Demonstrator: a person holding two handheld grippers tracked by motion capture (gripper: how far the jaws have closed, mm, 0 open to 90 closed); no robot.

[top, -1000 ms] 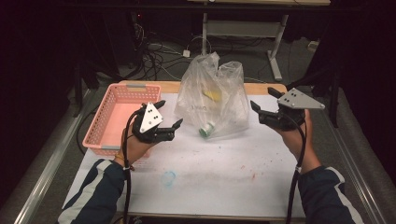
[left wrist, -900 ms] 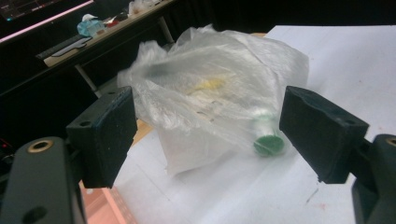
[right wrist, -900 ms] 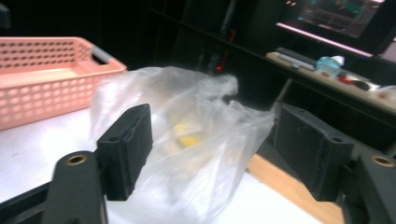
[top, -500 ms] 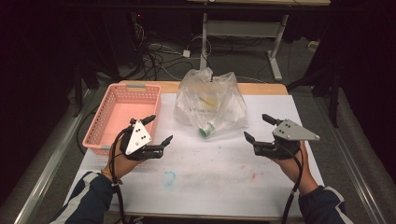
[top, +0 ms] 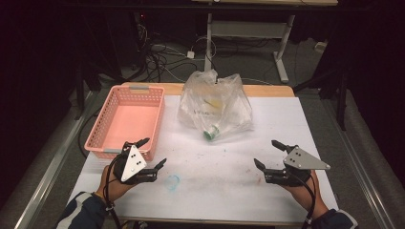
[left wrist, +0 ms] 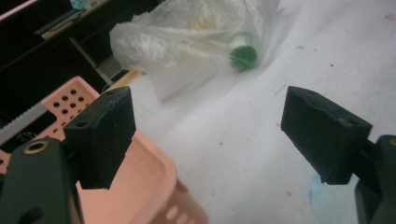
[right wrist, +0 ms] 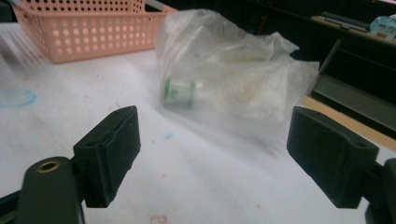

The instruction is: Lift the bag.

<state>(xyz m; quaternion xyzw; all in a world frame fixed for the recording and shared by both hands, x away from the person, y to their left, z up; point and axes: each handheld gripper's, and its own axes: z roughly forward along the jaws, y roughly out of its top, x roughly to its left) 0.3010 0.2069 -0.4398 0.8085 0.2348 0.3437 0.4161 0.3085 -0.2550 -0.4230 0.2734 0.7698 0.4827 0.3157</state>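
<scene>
A clear plastic bag [top: 215,106] lies at the far middle of the white table [top: 267,124], holding a bottle with a green cap [top: 208,134] and something yellowish. The bag [left wrist: 187,32] and green cap [left wrist: 243,56] lie ahead of the left jaws; in the right gripper view the bag [right wrist: 233,70] and cap [right wrist: 177,91] are ahead too. My left gripper [top: 152,153] hovers open near the front left, beside the pink basket [top: 98,135]. My right gripper [top: 269,154] is open at the front right. Nothing is between either pair of jaws.
The pink basket [left wrist: 154,172] has perforated walls and looks empty; its corner sits just under my left jaw. A faint blue ring mark [top: 173,182] is on the table near the left gripper. Desk legs and cables lie on the floor beyond the table.
Both grippers have drawn back from the bag toward the table's front edge. The bag has settled flatter on the table.
</scene>
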